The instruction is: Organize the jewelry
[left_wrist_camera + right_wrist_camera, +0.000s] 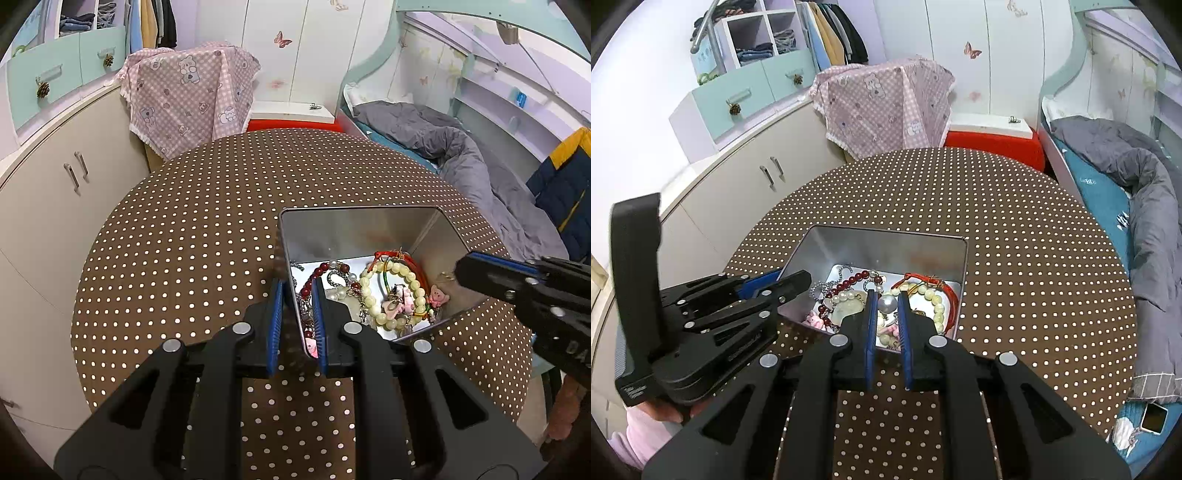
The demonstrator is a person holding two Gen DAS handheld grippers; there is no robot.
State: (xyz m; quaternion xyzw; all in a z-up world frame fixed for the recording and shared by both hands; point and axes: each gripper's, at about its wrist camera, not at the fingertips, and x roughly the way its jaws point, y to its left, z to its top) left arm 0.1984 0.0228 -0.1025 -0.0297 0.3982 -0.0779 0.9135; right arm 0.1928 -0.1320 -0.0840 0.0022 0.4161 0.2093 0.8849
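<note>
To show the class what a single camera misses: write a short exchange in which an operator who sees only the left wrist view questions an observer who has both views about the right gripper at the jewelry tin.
Operator: I see the right gripper only from its side. Are its fingers apart?
Observer: Yes. In the right wrist view the right gripper is open, with a clear gap between its blue pads, and it holds nothing.
Operator: Where are its tips?
Observer: Just past the near rim of the tin, above the jewelry.
Operator: What lies ahead of it?
Observer: A silver ball shows in the gap, with the pale bead bracelet to its right.
</note>
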